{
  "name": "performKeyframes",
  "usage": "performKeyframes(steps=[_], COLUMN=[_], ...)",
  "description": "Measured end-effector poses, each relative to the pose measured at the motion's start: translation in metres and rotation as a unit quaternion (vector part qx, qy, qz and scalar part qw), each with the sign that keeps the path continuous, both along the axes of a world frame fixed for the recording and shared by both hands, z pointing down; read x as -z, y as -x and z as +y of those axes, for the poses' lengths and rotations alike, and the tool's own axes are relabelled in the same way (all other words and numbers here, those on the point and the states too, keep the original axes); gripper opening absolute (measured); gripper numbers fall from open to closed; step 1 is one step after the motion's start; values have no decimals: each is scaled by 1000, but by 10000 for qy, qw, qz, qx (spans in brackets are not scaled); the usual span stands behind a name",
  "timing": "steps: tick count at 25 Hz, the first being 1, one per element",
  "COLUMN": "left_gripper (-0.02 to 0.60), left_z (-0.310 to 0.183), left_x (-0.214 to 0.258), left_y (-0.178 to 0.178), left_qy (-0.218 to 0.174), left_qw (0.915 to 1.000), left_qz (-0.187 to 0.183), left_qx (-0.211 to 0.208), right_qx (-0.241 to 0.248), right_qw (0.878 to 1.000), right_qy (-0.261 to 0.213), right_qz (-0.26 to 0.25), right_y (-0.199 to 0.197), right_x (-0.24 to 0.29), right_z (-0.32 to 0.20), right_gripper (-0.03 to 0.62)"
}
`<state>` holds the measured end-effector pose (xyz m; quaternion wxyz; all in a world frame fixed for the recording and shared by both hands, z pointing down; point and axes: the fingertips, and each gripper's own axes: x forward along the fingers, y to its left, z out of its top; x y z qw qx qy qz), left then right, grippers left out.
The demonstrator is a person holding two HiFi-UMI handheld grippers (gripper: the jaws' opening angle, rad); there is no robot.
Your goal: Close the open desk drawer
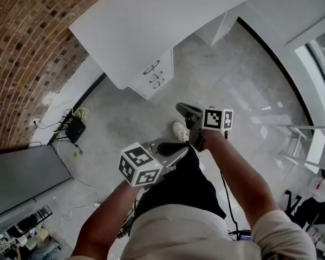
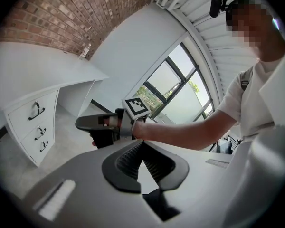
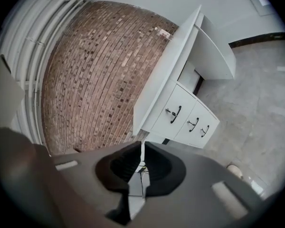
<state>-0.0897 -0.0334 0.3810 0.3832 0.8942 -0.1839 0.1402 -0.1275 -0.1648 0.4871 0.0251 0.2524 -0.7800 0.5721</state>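
Shut tight and empty, left gripper (image 2: 142,145) and right gripper (image 3: 142,151) near waist, well apart from desk drawers (image 1: 154,75) far left; best to step close, set closed tips flat on the open front, push straight in.

The place looks like a sparse office or study. A white desk (image 1: 151,26) with a three-drawer unit (image 1: 154,76) stands against an exposed brick wall (image 1: 27,47) on a pale grey tiled floor (image 1: 238,83). Tall dark-framed windows (image 2: 173,87) fill one side, and loose cables (image 1: 70,116) trail by the skirting.
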Motion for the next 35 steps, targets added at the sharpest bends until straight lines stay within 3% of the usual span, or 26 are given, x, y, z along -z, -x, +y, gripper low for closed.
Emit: performKeyframes(steps=[7, 15, 28, 35], left_gripper=[6, 6, 6, 6], left_z=[45, 90, 139, 150], left_x=[85, 146, 188, 189], left_y=[-5, -1, 17, 21], left_qy=[-378, -640, -909, -942], left_qw=[9986, 9963, 9931, 9928], left_qz=[349, 503, 712, 721], left_qx=[-89, -261, -222, -135], right_qx=[248, 860, 1407, 1640], right_qw=[9971, 9859, 9637, 9555], right_qy=[-711, -1394, -2191, -2368], right_qz=[104, 338, 591, 642], right_y=[-7, -5, 9, 14], right_x=[95, 176, 247, 263], right_z=[44, 106, 177, 193], right_gripper=[21, 17, 17, 11])
